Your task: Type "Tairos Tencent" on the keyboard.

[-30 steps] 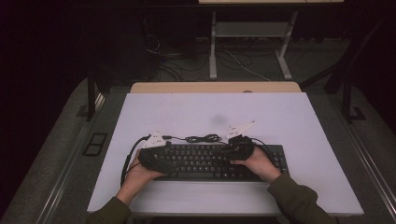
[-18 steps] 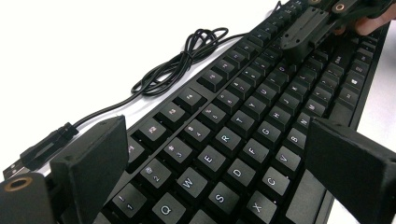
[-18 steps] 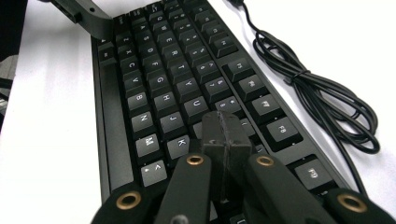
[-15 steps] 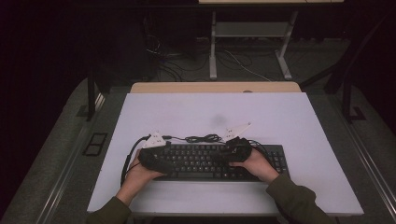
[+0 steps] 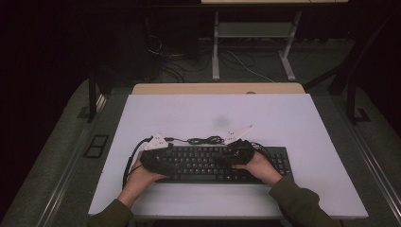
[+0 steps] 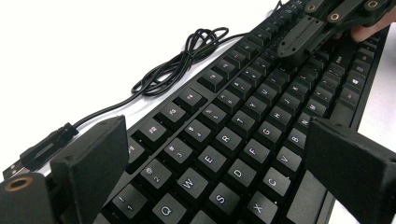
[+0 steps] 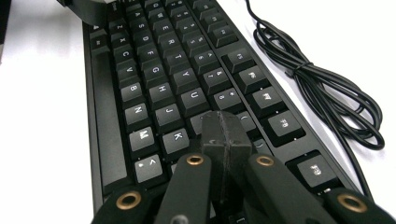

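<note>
1. Dark floor and desk legs lie beyond the far edge of a white table (image 5: 283,113), which carries everything in use.
2. On it a black keyboard (image 5: 208,163) lies lengthwise along the near edge, closer to that edge than to the far one, and roughly centred between the left and right edges.
3. Its black cable (image 5: 204,140) sits in a loose coil on the table just beyond the keyboard's far edge; in the left gripper view the plug end (image 6: 39,151) rests on the white surface beside the keyboard's corner.
4. At the keyboard's left end the left gripper (image 5: 152,158) is held low over the keys. Its own view shows the two black jaws standing wide apart, with the Q, W, E and neighbouring keys (image 6: 208,158) between them and nothing gripped.
5. Over the right half of the letter keys, the right gripper (image 5: 238,150) points toward the keyboard's left end.
6. In the right gripper view its jaws are pressed together with no gap, holding nothing, their joined tip (image 7: 224,133) poised low over the keys just past K. Whether the tip touches a key I cannot tell.
7. Both hands rest at the keyboard's near edge, the left hand (image 5: 142,174) and the right hand (image 5: 259,165).
</note>
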Motion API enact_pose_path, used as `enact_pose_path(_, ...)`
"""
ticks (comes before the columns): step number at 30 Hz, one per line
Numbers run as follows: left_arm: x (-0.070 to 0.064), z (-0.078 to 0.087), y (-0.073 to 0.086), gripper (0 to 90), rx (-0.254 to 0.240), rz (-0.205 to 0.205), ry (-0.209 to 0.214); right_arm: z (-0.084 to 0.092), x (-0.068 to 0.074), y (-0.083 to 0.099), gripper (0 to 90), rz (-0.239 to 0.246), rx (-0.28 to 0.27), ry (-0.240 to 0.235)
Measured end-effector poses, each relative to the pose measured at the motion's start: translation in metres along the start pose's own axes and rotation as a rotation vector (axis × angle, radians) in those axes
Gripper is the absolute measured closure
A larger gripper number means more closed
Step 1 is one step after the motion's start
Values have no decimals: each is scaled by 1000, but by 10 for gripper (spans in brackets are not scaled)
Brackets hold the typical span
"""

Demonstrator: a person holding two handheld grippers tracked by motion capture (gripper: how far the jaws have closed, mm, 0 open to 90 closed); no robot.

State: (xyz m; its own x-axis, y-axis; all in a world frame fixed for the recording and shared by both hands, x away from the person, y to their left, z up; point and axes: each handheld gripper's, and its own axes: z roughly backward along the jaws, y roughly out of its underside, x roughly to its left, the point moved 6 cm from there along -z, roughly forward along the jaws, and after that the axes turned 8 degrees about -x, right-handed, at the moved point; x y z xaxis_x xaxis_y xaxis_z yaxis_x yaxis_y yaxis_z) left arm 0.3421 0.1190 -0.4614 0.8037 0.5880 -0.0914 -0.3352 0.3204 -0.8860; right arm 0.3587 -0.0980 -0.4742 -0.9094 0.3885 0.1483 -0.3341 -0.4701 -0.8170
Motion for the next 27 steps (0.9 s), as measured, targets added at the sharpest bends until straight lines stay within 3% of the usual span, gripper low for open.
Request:
enact_pose_path(15,0,0,0,62,2,-3,0,-2,0,1,892,8,12,8)
enact_pose_path(24,0,0,0,62,2,-2,-1,4,-2,-3,857,-13,-35,-4)
enact_pose_path(27,0,1,0,63,1,-2,-1,7,-3,-6,806,-24,-56,-5)
